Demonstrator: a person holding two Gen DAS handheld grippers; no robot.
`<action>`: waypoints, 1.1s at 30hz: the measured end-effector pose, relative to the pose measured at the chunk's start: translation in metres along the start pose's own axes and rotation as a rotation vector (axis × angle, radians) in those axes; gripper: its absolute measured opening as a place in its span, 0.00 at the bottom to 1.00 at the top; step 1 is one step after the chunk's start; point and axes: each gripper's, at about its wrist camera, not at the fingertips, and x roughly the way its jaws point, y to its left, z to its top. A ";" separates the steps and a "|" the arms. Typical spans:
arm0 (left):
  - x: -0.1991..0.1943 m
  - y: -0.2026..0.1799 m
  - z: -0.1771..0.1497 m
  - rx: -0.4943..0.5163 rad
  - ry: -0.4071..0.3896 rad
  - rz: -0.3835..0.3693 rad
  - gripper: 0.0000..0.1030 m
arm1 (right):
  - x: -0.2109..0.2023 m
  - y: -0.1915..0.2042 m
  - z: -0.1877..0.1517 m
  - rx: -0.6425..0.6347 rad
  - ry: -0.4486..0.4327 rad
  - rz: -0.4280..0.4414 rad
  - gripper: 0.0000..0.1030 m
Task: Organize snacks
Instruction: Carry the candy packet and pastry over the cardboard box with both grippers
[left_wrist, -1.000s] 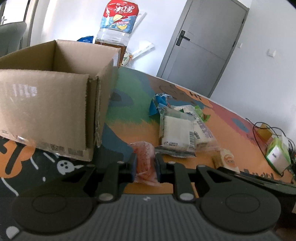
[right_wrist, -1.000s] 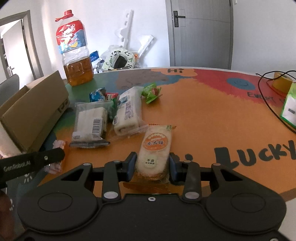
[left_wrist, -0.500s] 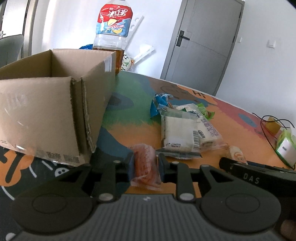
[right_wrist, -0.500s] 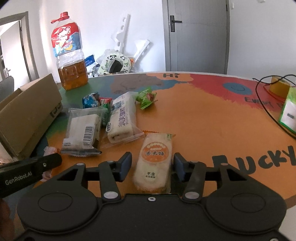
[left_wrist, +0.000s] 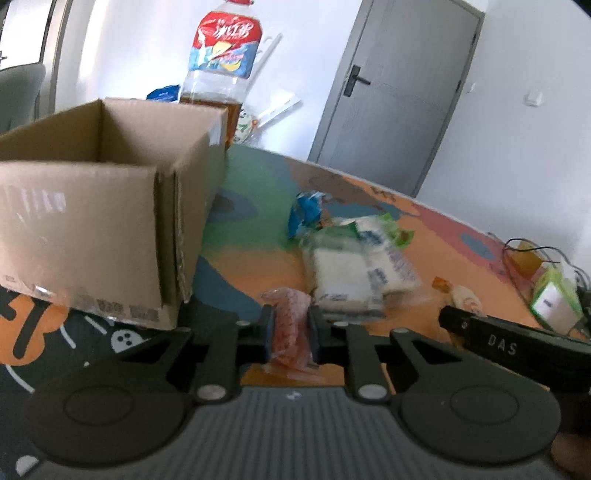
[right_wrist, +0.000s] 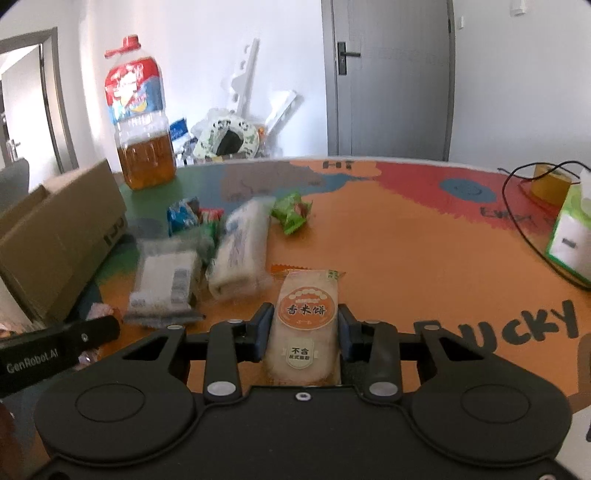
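My left gripper (left_wrist: 290, 330) is shut on a small pink snack packet (left_wrist: 291, 314), just right of the open cardboard box (left_wrist: 110, 221). The jaws of my right gripper (right_wrist: 304, 328) are closing, and their pads press both sides of an orange-labelled rice cracker packet (right_wrist: 306, 295) on the table. Further out lie two white bread packets (right_wrist: 166, 280) (right_wrist: 242, 251), a blue sweet (right_wrist: 183, 218) and a green wrapper (right_wrist: 291, 216). In the left wrist view the same pile (left_wrist: 347, 277) sits ahead of the fingers.
A big bottle of amber liquid (right_wrist: 142, 125) stands behind the box (right_wrist: 62, 236). At the right edge of the painted table (right_wrist: 406, 258) are a green tissue box (right_wrist: 572, 236), a tape roll (right_wrist: 550, 184) and a black cable (right_wrist: 524, 229). Each gripper's black body shows in the other's view.
The right jaws spread apart from the rice cracker packet half a second ago and have come back in against it. The left gripper kept its hold on the pink packet.
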 end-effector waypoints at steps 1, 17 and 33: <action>-0.004 -0.001 0.001 0.001 -0.010 -0.011 0.17 | -0.004 0.000 0.002 0.004 -0.009 0.007 0.36; -0.054 0.003 0.025 -0.014 -0.140 -0.082 0.17 | -0.037 0.021 0.020 0.004 -0.099 0.082 0.36; -0.078 0.033 0.068 -0.036 -0.243 0.010 0.17 | -0.042 0.058 0.058 -0.009 -0.165 0.202 0.36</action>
